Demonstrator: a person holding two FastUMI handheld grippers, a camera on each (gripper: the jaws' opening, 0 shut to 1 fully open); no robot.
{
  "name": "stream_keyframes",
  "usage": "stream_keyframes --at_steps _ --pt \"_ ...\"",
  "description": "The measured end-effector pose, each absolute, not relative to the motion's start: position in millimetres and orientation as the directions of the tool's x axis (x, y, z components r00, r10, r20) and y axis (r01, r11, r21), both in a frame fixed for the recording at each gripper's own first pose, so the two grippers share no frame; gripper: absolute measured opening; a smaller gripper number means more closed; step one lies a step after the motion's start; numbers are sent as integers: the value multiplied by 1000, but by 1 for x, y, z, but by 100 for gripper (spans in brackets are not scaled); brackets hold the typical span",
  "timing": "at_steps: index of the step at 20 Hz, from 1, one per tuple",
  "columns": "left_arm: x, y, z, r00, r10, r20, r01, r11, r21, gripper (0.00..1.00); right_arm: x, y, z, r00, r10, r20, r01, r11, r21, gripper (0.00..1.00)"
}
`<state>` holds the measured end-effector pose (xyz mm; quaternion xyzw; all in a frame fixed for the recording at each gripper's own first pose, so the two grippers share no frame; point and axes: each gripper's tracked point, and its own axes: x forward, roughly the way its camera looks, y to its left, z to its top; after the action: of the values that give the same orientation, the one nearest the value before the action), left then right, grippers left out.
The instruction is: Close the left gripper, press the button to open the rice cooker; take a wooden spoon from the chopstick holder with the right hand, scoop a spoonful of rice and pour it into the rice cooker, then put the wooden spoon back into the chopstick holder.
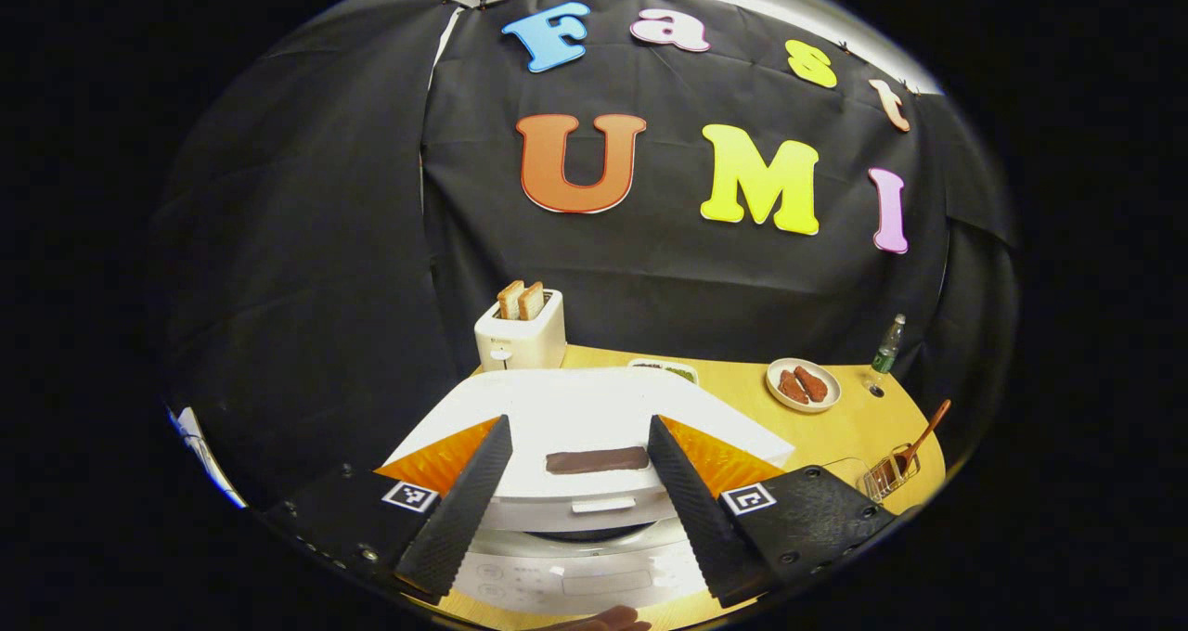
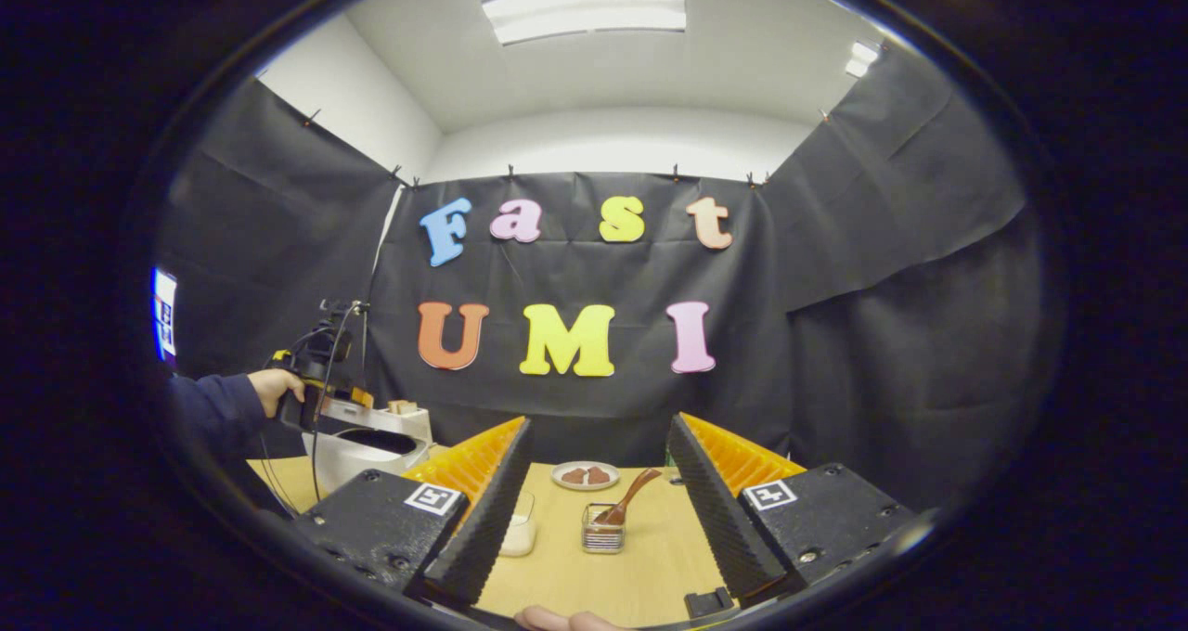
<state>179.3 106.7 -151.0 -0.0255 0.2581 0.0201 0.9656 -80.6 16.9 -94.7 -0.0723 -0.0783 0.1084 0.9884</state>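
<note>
Left gripper view: the left gripper [image 1: 577, 492] was seen with its fingers spread wide, nothing held between them. The rice cooker [image 1: 585, 520] was found directly below and ahead, its white lid [image 1: 594, 408] slightly raised, a dark gap visible under the front edge. A dark strip on the lid lay between the two fingers. A toaster [image 1: 521, 331] with two bread slices was noted behind the cooker, against the booth wall. On the wooden table [image 1: 835, 431], a plate of brown food [image 1: 804, 384] and a green bottle [image 1: 888, 344] were recorded farther right. The chopstick holder [image 1: 891, 473] stood near the right table edge, the wooden spoon [image 1: 923, 434] leaning in it.

Right gripper view: the right gripper [image 2: 594, 520] was seen with jaws parted, empty, hovering above the table. The chopstick holder was framed between the fingers, well ahead, with the spoon handle tilted to the right. A small clear container of rice [image 2: 520, 527] was noted just beside the left finger. The plate lay beyond the holder. At far left, a sleeved hand [image 2: 277, 390] was observed holding the other gripper at the cooker.
</note>
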Motion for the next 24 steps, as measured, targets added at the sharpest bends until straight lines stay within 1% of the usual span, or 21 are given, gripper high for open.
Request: stream_keyframes --at_steps 6,10,15,18,24 --pt "167 105 -181 810 32 -586 -49 999 -13 96 -80 22 -104 965 230 128 -206 963 -175 95" --pt "161 101 -204 769 34 -639 -45 999 -1 96 -83 27 -102 960 236 150 -205 959 -196 95" --pt "165 101 -209 788 48 -614 -53 999 9 96 -83 27 -110 961 245 130 -220 959 -179 95" --pt "162 102 -210 799 54 -598 -57 998 15 97 -81 29 -119 961 256 99 -240 958 -155 95" --pt "160 103 -211 825 64 -561 -71 997 10 98 -78 30 -124 957 275 90 -263 957 -125 95"
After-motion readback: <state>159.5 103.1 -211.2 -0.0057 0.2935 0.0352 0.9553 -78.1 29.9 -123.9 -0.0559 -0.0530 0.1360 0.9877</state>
